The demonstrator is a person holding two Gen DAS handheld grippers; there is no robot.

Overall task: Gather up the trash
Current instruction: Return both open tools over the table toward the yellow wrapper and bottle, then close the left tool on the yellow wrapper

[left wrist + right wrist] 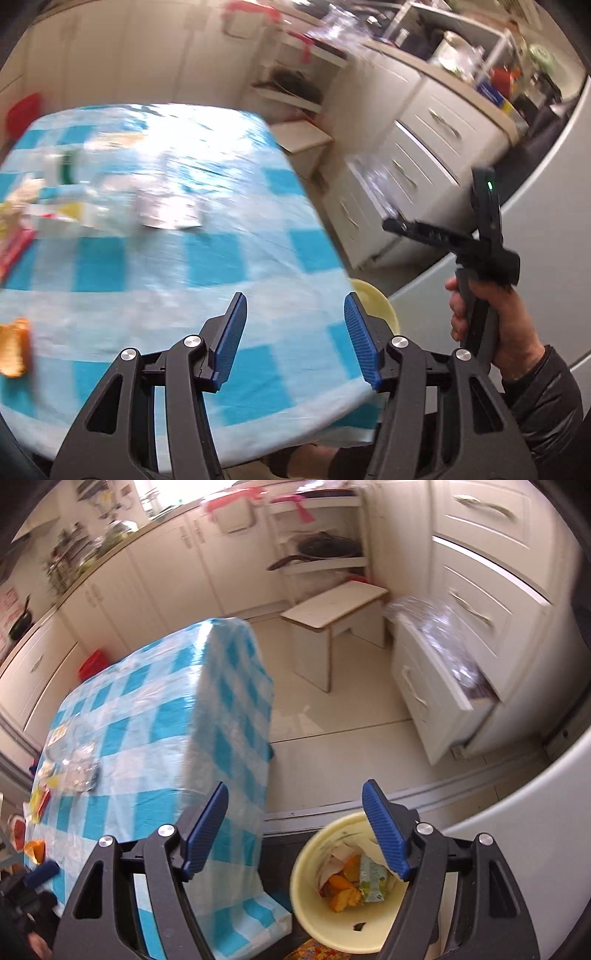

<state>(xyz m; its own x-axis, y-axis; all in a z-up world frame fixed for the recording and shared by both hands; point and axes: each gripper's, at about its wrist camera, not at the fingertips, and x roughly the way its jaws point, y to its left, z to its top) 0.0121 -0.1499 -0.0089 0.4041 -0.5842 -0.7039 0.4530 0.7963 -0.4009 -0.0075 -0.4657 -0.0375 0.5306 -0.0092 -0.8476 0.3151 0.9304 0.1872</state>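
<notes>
My left gripper point(295, 339) hangs open and empty over the near right corner of the blue-checked table point(229, 258). Blurred trash lies at the far left: a clear plastic bottle point(70, 166), a crumpled silver wrapper point(168, 208), a red wrapper point(14, 251) and an orange peel point(14, 347). My right gripper point(295, 786) is open and empty above the floor, between the table's edge and a pale yellow bin point(301, 878). The bin holds orange peels point(341, 890), a green carton point(373, 878) and paper. A hand point(480, 306) grips the right gripper's handle.
The bin's rim point(384, 306) shows past the table's corner. A white stool point(332, 609) stands on the floor beyond. A low drawer point(443, 672) stands pulled out, with clear plastic in it. White cabinets line the walls, and a large white appliance point(535, 812) stands at right.
</notes>
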